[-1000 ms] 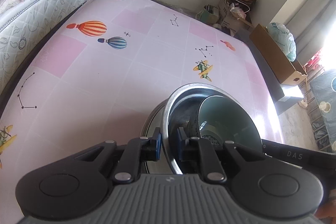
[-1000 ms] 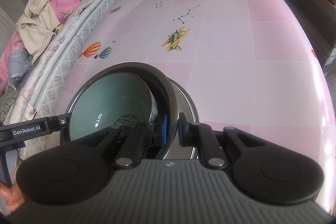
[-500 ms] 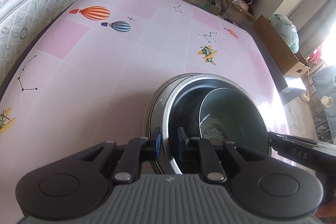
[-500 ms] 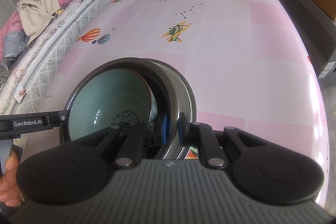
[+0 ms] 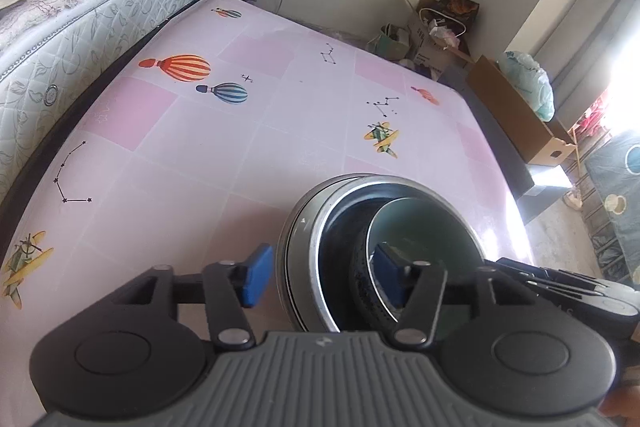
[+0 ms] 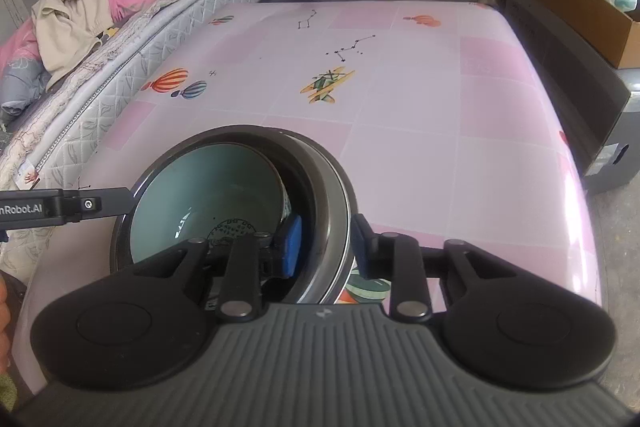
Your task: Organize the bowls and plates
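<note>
Bright daylight, window glare at right, fisheye edges, sharp focus

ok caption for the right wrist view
Right gripper opening astride the rim of nested steel bowls holding a pale green bowl on the pink table.

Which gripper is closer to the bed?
Left. The left gripper straddles the rim of the steel bowl on the side toward the bed; the right gripper straddles the opposite rim, farther away. Both jaws are opening, rim between them.
</note>
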Motion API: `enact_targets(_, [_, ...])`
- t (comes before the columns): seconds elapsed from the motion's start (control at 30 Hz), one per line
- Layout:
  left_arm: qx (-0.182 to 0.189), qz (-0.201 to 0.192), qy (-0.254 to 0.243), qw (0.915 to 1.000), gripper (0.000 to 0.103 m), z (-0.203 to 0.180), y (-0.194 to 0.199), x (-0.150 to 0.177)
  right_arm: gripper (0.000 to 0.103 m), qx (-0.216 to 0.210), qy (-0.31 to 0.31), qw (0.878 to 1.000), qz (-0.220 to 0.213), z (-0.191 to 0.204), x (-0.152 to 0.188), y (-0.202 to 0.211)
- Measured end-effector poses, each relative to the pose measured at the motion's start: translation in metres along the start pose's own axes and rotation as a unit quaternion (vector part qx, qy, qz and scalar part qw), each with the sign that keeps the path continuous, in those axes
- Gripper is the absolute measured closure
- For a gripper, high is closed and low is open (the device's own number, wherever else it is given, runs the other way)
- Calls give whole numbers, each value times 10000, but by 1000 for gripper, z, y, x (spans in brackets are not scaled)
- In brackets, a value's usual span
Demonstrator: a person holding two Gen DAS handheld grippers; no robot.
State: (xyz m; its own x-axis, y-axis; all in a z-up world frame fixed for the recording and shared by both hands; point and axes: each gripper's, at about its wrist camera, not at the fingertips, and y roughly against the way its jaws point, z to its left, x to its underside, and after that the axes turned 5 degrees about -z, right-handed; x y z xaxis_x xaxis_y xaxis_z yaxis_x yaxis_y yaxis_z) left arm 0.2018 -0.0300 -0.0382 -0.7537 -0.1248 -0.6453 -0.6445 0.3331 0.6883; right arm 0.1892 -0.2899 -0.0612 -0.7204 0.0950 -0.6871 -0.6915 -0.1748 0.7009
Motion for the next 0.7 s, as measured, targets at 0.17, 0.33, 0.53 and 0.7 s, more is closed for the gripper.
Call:
enact_targets(0.17, [-50,-122,-211,9997,21,-3,21,5,57,0,-200,9992,-334,-6,7,29])
enact_targets(0.33, [-267,-306,-573,9975,11,-2,49,23,31,-326,-520,9955,-727,-4,24,79])
enact_targets(0.53, [-644,-566,-775,9933,0,3,82,49,10,-487,-592,9907,-1127,13,50,131])
enact_targets(0.7, [-874,-675,-932,9895,0,3,102,64,2,-402,-574,9902,-1207,31,73,156])
